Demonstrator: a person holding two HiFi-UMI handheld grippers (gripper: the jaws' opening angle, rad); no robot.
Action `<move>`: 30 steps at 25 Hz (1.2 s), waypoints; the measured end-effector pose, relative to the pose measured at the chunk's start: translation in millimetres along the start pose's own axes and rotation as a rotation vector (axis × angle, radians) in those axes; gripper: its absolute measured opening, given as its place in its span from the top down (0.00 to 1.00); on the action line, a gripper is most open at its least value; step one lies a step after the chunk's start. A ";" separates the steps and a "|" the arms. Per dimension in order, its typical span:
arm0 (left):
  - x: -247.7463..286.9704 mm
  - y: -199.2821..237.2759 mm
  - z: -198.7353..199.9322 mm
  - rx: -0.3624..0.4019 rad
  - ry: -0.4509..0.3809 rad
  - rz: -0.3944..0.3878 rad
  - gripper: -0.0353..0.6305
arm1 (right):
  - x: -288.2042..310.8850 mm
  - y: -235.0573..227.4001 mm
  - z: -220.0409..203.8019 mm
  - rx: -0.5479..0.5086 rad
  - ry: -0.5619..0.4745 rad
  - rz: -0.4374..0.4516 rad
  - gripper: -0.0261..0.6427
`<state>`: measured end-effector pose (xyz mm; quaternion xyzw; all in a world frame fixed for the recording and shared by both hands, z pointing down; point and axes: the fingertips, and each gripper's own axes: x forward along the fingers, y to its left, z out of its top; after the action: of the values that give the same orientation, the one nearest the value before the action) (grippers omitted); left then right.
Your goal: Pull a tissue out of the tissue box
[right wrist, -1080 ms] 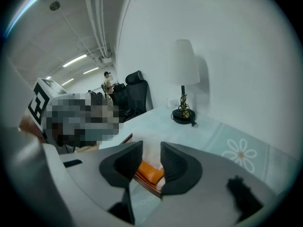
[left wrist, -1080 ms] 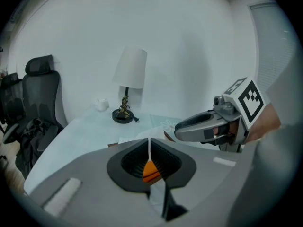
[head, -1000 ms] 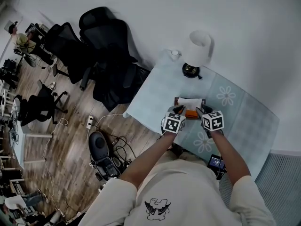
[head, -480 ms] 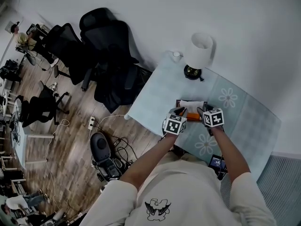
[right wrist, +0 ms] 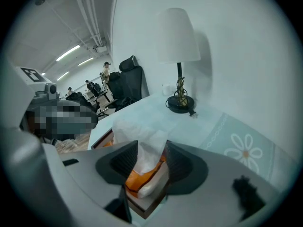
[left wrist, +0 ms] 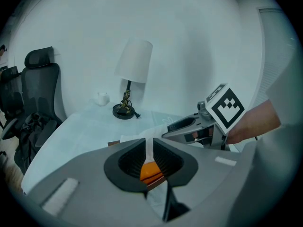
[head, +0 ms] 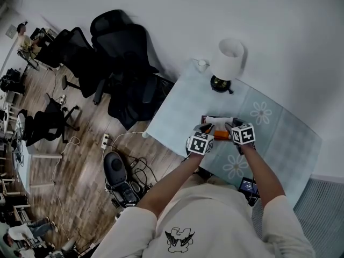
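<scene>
A brown tissue box (head: pixel 220 134) with an orange top lies on the pale blue tablecloth (head: pixel 177 106), and a white tissue (head: pixel 219 120) stands out of it. My right gripper (head: pixel 231 127) hangs over the box's right end. In the right gripper view that gripper (right wrist: pixel 151 145) is open, with the tissue (right wrist: pixel 135 129) rising between its jaws and the pads apart from it above the box (right wrist: pixel 147 178). My left gripper (head: pixel 207 128) is at the box's left end. Its jaws (left wrist: pixel 149 143) are shut to a thin slit, and the tissue (left wrist: pixel 137 136) lies beyond them.
A white-shaded lamp (head: pixel 227 58) and a small white cup (head: pixel 200 63) stand at the table's far edge. A dark device (head: pixel 247 186) lies near the front edge by my body. Black office chairs (head: pixel 121 52) and cables (head: pixel 115 171) are on the floor to the left.
My right gripper has come down a little closer over the tissue. The left gripper and the box have stayed where they were.
</scene>
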<state>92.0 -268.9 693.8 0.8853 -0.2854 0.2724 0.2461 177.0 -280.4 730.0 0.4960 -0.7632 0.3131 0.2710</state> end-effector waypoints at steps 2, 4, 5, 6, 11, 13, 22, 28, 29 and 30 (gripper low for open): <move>0.5 0.7 -0.5 -0.002 -0.001 0.000 0.87 | 0.7 1.1 0.2 -0.012 -0.001 -0.002 0.67; -1.0 0.6 -0.5 -0.004 -0.004 0.001 0.87 | -1.8 1.5 1.4 -0.032 -0.005 -0.015 0.82; -1.9 0.5 -0.1 -0.004 -0.005 0.002 0.87 | -3.4 1.3 2.6 -0.042 -0.009 -0.021 0.93; -2.5 0.3 0.4 -0.003 -0.007 0.003 0.87 | -4.5 1.3 3.8 -0.049 -0.011 -0.024 0.94; -3.6 0.2 -1.7 -0.004 -0.009 0.005 0.87 | -8.0 5.4 4.9 -0.067 -0.018 -0.022 0.94; -4.1 0.7 -3.6 -0.005 -0.007 0.006 0.88 | -9.7 7.2 6.2 -0.062 -0.028 -0.024 0.94; -16.9 4.8 -0.9 0.001 -0.024 0.021 0.88 | -56.4 25.8 45.8 -0.063 -0.186 -0.014 0.94; -23.4 10.0 6.1 -0.003 -0.051 0.045 0.88 | -93.6 36.2 78.6 -0.068 -0.292 -0.014 0.94; -25.6 10.5 9.4 0.000 -0.062 0.051 0.89 | -98.4 38.0 81.9 -0.068 -0.303 -0.014 0.94; -28.4 10.4 13.2 0.004 -0.074 0.056 0.89 | -103.6 39.7 84.9 -0.067 -0.314 -0.015 0.94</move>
<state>70.3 -273.6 669.4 0.8868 -0.3187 0.2470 0.2260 168.8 -270.6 590.8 0.5351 -0.8025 0.2043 0.1671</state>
